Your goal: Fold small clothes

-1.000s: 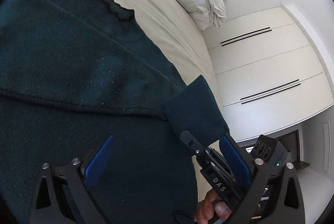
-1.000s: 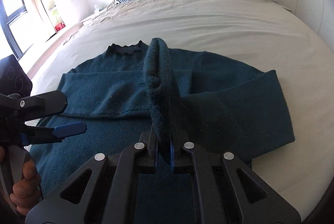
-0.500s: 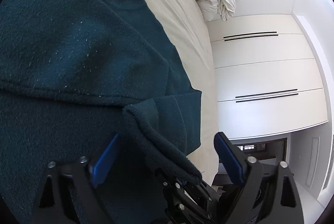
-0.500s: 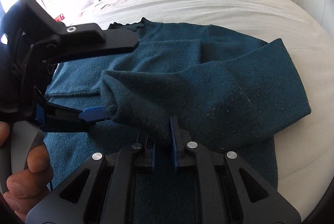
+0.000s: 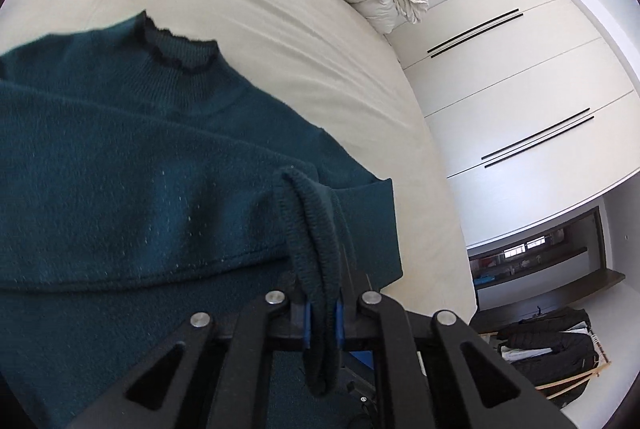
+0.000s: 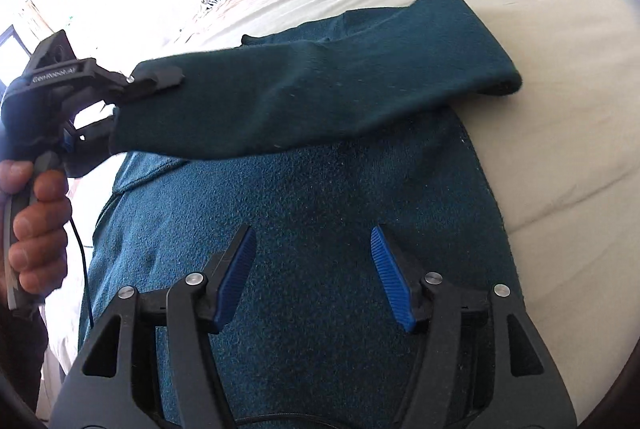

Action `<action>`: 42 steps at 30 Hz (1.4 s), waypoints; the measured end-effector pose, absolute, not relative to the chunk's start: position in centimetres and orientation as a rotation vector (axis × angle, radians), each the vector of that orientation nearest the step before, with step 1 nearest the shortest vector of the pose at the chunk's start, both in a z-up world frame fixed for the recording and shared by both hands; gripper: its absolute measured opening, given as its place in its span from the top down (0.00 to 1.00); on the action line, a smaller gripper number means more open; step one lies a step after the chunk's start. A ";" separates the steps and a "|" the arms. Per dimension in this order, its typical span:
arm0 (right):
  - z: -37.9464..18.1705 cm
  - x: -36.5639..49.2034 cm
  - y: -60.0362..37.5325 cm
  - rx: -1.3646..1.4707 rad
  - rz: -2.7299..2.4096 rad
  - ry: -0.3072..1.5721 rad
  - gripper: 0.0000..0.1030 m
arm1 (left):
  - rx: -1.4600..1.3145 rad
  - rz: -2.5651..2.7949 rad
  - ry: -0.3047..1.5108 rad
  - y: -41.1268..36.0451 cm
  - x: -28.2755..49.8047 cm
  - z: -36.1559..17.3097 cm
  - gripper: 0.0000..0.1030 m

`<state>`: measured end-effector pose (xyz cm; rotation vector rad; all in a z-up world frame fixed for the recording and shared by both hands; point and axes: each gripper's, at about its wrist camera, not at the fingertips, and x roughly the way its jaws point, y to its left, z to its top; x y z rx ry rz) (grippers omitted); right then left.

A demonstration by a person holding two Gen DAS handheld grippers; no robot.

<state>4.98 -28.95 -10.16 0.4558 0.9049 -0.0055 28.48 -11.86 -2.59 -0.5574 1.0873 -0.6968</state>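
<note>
Left tongs [image 5: 322, 317] pinch sweater [image 5: 120, 189] cuff [image 5: 316, 241]; right tongs [image 6: 312, 277] spread.

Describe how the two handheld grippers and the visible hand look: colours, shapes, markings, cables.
Both grippers, the left gripper and right gripper, are black angular frames with triangular cutouts, silver bolts and ribbed blue finger pads. The left one's body carries white lettering, too blurred to read, and a thin black cable. The bare left hand wraps a grey handle.

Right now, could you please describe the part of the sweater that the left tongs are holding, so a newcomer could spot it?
On the beige bed lies a dark teal sweater. One sleeve is lifted across its body, and the left tongs pinch its ribbed cuff, the only raised, thickly ribbed edge; the frilled collar lies flat.
</note>
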 end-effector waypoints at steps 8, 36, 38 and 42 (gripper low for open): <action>-10.4 4.6 -28.9 0.435 -0.010 0.906 0.43 | -0.374 -0.662 1.006 -9.0 31.3 2.0 0.91; -10.3 4.6 -30.4 0.509 0.004 0.890 0.43 | -0.490 -0.385 1.097 3.1 34.9 -7.7 0.90; -10.0 4.6 -30.6 0.521 0.008 0.895 0.43 | -0.471 -0.379 1.108 3.0 34.8 -8.2 0.88; -8.6 5.0 -32.5 0.656 0.064 0.849 0.43 | -0.472 -0.395 1.096 3.4 34.6 -9.1 0.83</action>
